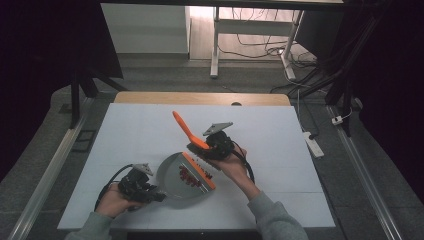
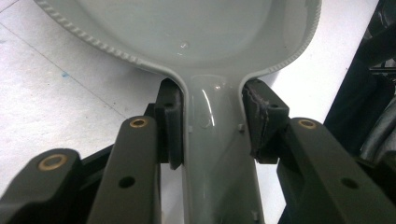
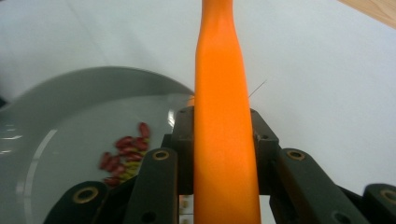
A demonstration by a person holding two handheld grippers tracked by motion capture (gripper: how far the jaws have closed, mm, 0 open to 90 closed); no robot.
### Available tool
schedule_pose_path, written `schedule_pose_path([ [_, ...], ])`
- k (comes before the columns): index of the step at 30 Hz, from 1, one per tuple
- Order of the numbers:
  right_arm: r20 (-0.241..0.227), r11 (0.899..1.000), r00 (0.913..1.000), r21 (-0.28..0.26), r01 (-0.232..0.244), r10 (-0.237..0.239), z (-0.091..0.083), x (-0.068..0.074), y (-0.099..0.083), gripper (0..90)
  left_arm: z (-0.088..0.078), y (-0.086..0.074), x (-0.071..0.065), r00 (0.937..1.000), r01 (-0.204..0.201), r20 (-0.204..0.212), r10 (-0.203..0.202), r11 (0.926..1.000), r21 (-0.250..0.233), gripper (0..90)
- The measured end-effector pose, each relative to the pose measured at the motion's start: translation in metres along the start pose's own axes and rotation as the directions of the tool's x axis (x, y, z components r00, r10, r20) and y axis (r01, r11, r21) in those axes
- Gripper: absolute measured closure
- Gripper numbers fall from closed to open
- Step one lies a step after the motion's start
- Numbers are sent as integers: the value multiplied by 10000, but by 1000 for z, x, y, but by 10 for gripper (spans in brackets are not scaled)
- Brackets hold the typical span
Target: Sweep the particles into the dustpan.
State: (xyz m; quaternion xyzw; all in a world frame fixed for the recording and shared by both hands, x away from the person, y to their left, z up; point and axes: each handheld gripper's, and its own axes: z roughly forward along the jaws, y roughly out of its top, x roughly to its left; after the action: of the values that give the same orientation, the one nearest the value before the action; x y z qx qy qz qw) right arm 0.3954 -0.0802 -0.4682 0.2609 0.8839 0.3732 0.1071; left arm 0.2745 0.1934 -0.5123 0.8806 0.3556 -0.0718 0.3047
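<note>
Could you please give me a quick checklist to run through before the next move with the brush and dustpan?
1. Left gripper shut on the grey dustpan handle: ok.
2. Right gripper shut on the orange brush handle: ok.
3. Red beans lying inside the dustpan: ok.
4. Dustpan resting flat on the white table: cannot tell.
5. Stray beans left on the table beside the brush head: cannot tell, too small.
6. Brush bristles clear of the dustpan's orange lip: cannot tell.
</note>
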Motion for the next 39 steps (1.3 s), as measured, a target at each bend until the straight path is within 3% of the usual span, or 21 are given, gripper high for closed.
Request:
schedule_pose_path([
  [7, 286, 9986, 9987, 318, -424, 415, 9, -17, -7, 708, -2, -2, 0, 10000, 30, 42, -30, 10000, 15, 613],
  [10, 358, 9979, 9989, 563, -328, 308, 17, -19, -9, 708, -2, -2, 0, 10000, 19, 32, -19, 10000, 21, 612],
  [19, 290, 9968, 9992, 747, -296, 275, 24, -18, -10, 708, -2, -2, 0, 10000, 19, 34, -19, 10000, 24, 613],
  [27, 66, 9967, 9999, 814, 73, -79, 28, -6, -7, 708, -2, -2, 0, 10000, 18, 40, -19, 10000, 27, 612],
  [39, -116, 9964, 9999, 850, -4, 14, 28, -1, -7, 707, -2, -1, 0, 10000, 28, 30, -28, 10000, 24, 613],
])
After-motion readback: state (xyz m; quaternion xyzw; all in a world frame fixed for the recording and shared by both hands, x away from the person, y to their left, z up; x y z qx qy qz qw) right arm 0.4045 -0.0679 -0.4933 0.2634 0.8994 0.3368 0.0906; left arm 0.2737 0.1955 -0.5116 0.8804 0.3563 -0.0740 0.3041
